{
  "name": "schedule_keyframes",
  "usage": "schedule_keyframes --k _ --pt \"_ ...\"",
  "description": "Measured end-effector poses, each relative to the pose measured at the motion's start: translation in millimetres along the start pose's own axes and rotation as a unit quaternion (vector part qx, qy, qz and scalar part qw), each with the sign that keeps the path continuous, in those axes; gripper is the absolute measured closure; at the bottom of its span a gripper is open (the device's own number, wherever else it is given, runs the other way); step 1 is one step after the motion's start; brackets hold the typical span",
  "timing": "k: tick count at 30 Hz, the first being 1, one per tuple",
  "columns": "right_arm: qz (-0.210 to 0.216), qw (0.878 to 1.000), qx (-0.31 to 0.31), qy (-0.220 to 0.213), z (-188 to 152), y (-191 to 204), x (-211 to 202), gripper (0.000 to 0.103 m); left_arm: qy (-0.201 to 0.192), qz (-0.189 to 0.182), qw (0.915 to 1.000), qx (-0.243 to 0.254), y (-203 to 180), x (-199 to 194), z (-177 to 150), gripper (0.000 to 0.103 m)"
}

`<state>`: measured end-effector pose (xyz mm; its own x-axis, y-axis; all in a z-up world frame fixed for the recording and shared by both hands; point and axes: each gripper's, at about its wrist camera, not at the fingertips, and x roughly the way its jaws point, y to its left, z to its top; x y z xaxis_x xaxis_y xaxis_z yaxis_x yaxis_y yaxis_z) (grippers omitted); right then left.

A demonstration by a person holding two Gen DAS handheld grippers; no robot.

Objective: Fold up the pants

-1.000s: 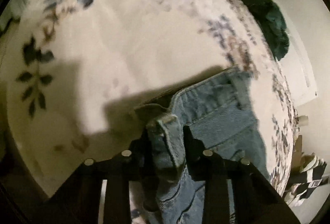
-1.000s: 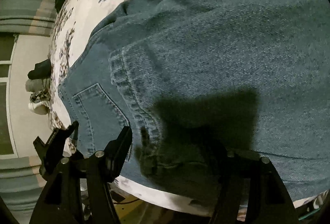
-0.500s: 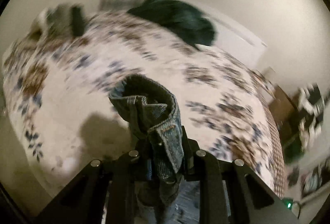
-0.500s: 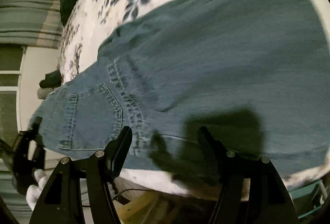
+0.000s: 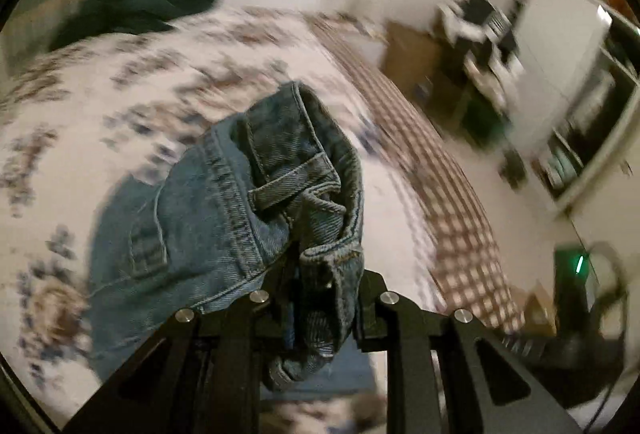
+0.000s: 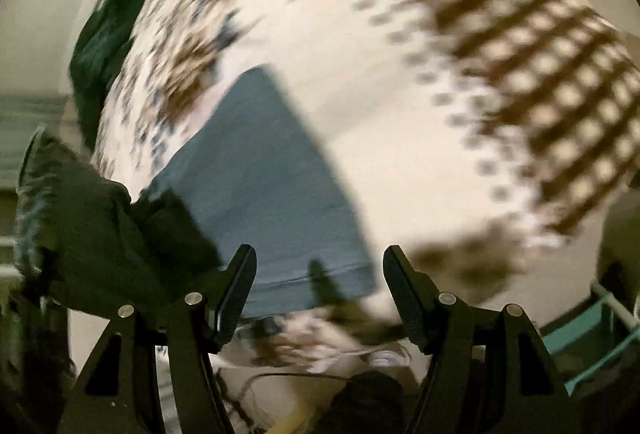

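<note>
Blue denim pants (image 5: 224, 218) lie on a floral bedspread (image 5: 120, 106). My left gripper (image 5: 326, 282) is shut on the bunched waistband, which stands lifted above the bed with a belt loop showing. In the right wrist view a flat leg of the pants (image 6: 268, 186) stretches across the bed to a hem near the front edge. My right gripper (image 6: 320, 274) hovers open over that hem, and nothing sits between its fingers (image 6: 240, 282). A dark fold of the raised pants (image 6: 92, 226) hangs at the left. Both views are blurred by motion.
A dark green garment (image 5: 136, 2) lies at the far side of the bed by the wall. A checked border (image 5: 448, 194) runs along the bed's right edge. Beyond it stand a white cabinet (image 5: 560, 46), boxes and clutter on the floor. A teal crate (image 6: 592, 338) sits below the bed's edge.
My left gripper has swung up and to the right with the waistband, rolling as it went, and the room has come into its view. The right gripper has slid along the leg to the hem.
</note>
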<state>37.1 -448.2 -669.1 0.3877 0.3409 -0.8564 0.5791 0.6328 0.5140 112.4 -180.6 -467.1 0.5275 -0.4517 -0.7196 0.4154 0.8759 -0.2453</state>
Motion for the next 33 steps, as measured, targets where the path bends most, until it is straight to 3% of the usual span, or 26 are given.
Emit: schedule_keyframes --k 3,5,8,11,12,13,17,21,26,28,30,33 --pt "-0.021 1.0 0.015 -0.015 5 -29 -16 0.034 0.04 -0.014 0.9981 0.045 -30 23 -17 0.086" --pt "-0.03 0.999 0.022 -0.02 7 -38 -21 0.034 0.079 -0.002 0.9943 0.071 -43 35 -22 0.084" --pt "-0.038 0.999 0.033 -0.019 14 -53 -30 0.034 0.118 -0.008 0.9914 0.055 -43 38 -21 0.073" --pt "-0.028 0.999 0.027 -0.018 24 -54 -34 0.021 0.135 -0.031 0.9893 0.046 -42 25 -17 0.039" --pt "-0.026 0.999 0.024 -0.022 26 -53 -37 0.016 0.132 -0.034 0.9897 0.045 -40 16 -12 0.022" --pt "-0.022 0.999 0.02 -0.025 29 -51 -38 0.015 0.128 -0.039 0.9902 0.039 -34 9 -11 0.019" --pt "0.031 0.999 0.01 -0.031 48 -25 -33 0.006 0.108 -0.041 0.9933 -0.009 3 -26 13 0.019" --pt "0.098 0.994 -0.038 -0.008 73 16 -2 0.002 0.102 0.02 0.9932 -0.054 69 -31 32 0.018" --pt "0.12 0.99 -0.055 0.058 99 44 64 0.001 0.13 0.092 0.9802 -0.117 153 0 39 0.018" --pt "0.119 0.989 -0.046 0.08 101 48 80 0.014 0.143 0.098 0.9751 -0.138 175 13 40 0.018" --pt "0.11 0.991 -0.065 0.05 98 58 72 0.07 0.146 0.101 0.9729 -0.149 186 24 43 0.018" --pt "0.083 0.994 -0.067 0.027 91 62 56 0.088 0.148 0.095 0.9706 -0.164 192 38 49 0.018"
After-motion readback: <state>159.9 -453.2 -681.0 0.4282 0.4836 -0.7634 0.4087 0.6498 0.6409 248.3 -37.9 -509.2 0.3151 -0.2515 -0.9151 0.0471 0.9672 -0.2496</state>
